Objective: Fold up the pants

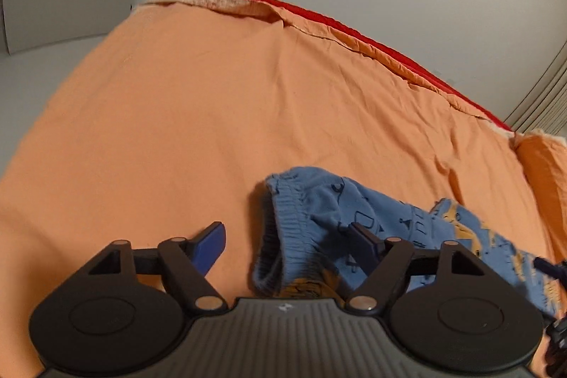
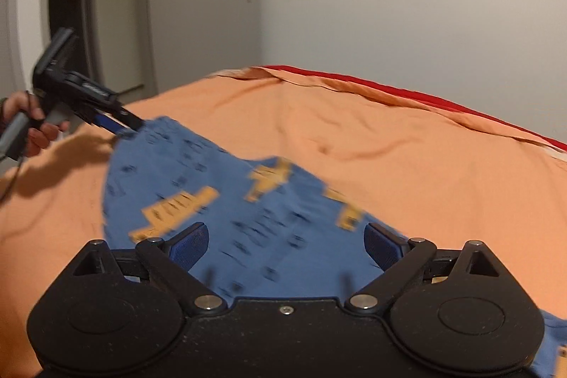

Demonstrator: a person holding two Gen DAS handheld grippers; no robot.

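Blue pants [image 2: 226,197] with yellow and dark prints lie on the orange bed sheet [image 2: 407,158]. In the left wrist view the ribbed waistband [image 1: 283,229] lies between the fingers of my open left gripper [image 1: 288,245], close below it. That left gripper also shows in the right wrist view [image 2: 124,124], at the far left corner of the pants. My right gripper [image 2: 285,248] is open just above the near part of the pants, which look blurred.
The bed sheet [image 1: 195,116] spreads wide to the left and far side. A red blanket edge [image 1: 372,39] runs along the far side by the wall. A pillow [image 1: 545,165] lies at the right. A door [image 2: 198,16] stands behind the bed.
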